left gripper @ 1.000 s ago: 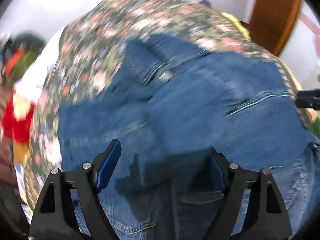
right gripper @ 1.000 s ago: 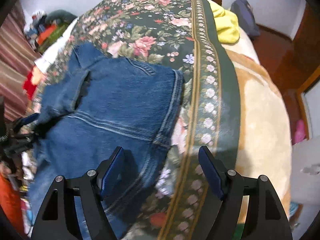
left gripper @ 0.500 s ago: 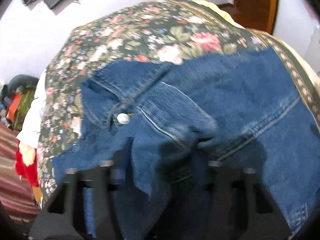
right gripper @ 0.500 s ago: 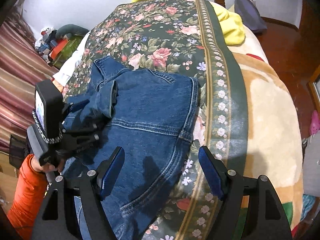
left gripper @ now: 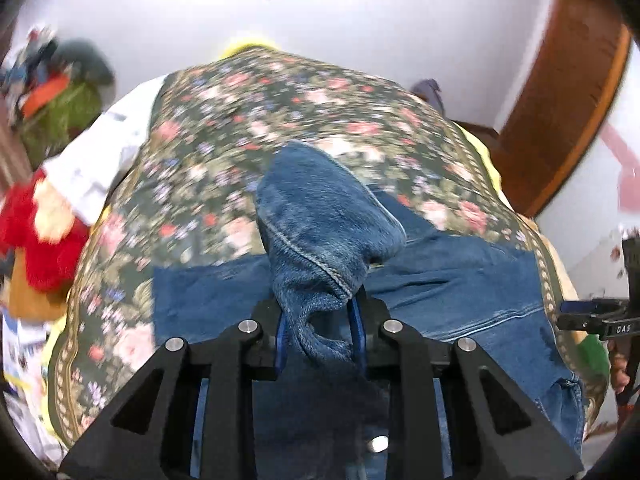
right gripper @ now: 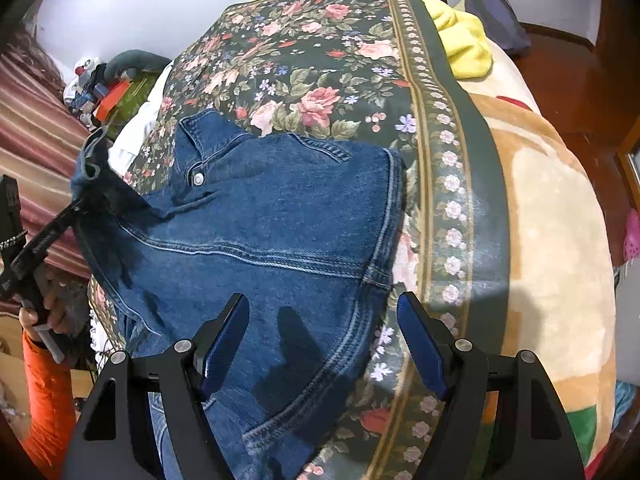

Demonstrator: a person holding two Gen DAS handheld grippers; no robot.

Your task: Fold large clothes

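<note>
A blue denim jacket (right gripper: 272,232) lies spread on the floral bedspread (right gripper: 320,60); it also shows in the left wrist view (left gripper: 460,280). My left gripper (left gripper: 320,328) is shut on a bunched sleeve end (left gripper: 320,232) and holds it lifted above the bed. In the right wrist view the left gripper (right gripper: 76,204) is at the far left, pulling the sleeve (right gripper: 92,160) out sideways. My right gripper (right gripper: 324,344) is open and empty, hovering over the jacket's hem near the bed's front edge. It shows at the right edge of the left wrist view (left gripper: 592,316).
A yellow cloth (right gripper: 464,44) and a dark bag (right gripper: 496,12) lie at the bed's far end. A beige blanket (right gripper: 552,220) covers the right side. Clutter and toys (left gripper: 44,216) are piled to the left of the bed. A wooden door (left gripper: 560,100) stands at the right.
My left gripper closed on the sleeve and lifted it up and out to the left. The right gripper stayed open above the hem.
</note>
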